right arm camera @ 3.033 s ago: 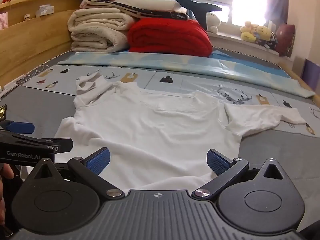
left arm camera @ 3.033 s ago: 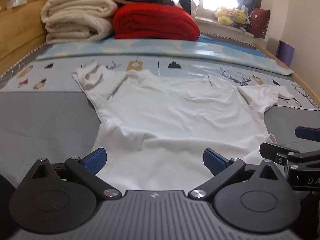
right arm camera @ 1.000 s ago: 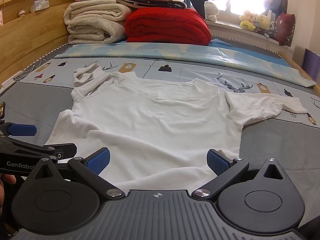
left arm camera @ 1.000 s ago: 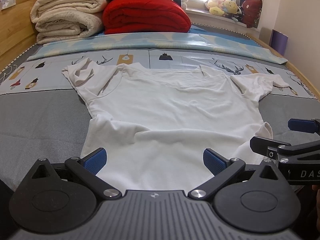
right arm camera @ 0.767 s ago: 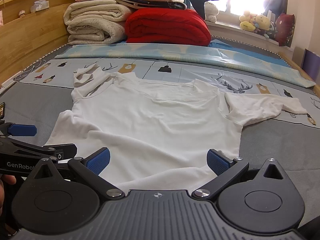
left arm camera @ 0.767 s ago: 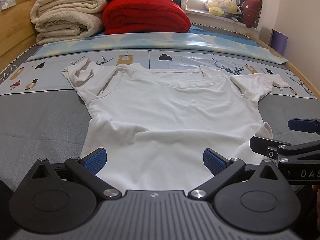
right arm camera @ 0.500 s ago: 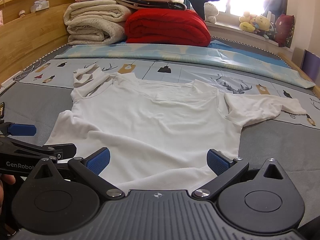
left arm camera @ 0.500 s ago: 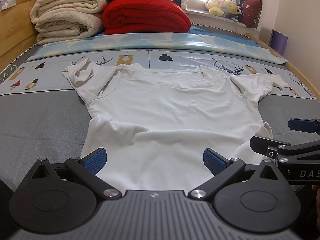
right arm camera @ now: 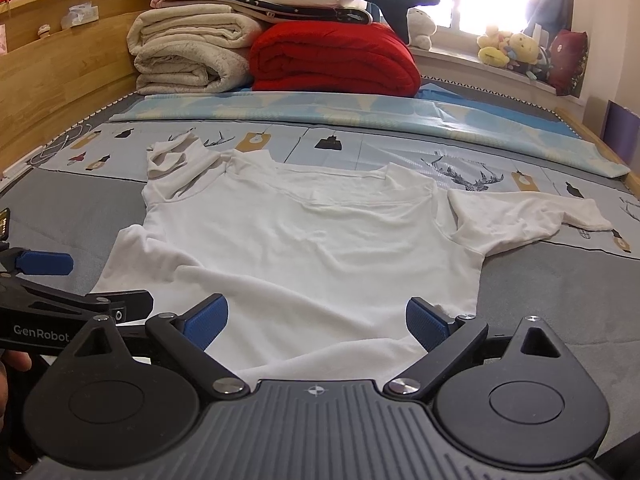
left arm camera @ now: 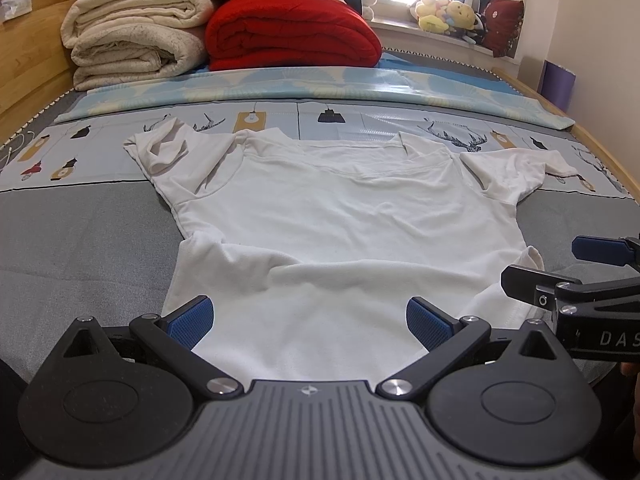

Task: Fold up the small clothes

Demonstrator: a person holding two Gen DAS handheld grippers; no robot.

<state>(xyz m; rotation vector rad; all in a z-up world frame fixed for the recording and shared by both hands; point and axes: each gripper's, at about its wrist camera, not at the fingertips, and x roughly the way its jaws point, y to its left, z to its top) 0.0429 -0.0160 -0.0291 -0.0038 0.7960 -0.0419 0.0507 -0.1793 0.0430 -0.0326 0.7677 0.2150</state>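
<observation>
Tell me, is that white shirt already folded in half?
No. The white shirt lies spread flat on the bed, both sleeves out to its sides.

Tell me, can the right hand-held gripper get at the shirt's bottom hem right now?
Probably yes. The right hand-held gripper, jaws just starting to close, sits over the white shirt hem, nothing lying between them.

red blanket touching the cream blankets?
Touching. The right wrist view shows the red blanket pressed against the cream blankets, no gap between them.
</observation>
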